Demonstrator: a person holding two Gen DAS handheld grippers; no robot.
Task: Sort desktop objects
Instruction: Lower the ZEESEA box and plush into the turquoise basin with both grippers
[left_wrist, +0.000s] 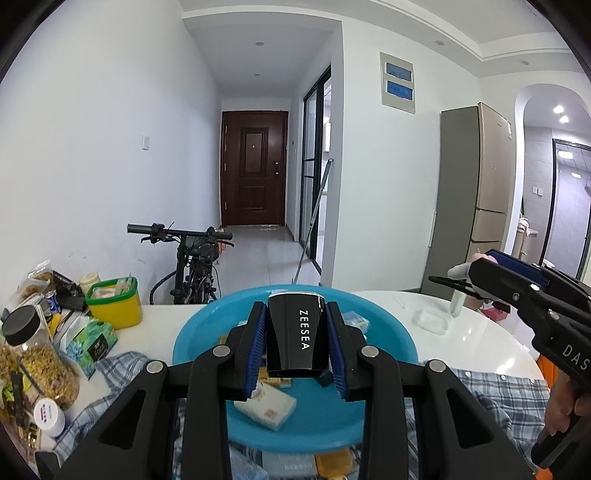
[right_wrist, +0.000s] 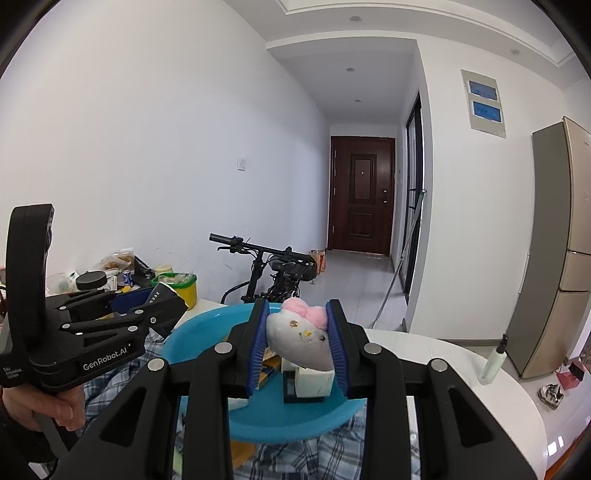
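Your white table (left_wrist: 491, 343) carries one blue basin (left_wrist: 192, 339). Only your left wrist view shows the one green tissue box (left_wrist: 92, 341) left of the basin; only the right shows the one pale bottle (right_wrist: 493, 363) to its right. Over the basin, your left hand-held gripper (left_wrist: 297, 341) is clamped on one glossy black ZEESEA box (left_wrist: 297, 332), and your right hand-held gripper (right_wrist: 297, 345) squeezes one white plush cat (right_wrist: 299, 339) with a pink bow.

Black box (left_wrist: 297, 338) glossy plastic-looking, basin (left_wrist: 199, 332) smooth blue plastic, toy (right_wrist: 301, 341) fuzzy plush cloth, table (left_wrist: 480, 339) shiny white, checked shirt (left_wrist: 498, 391) soft woven cloth, gripper pads (left_wrist: 258, 343) ribbed blue rubbery.
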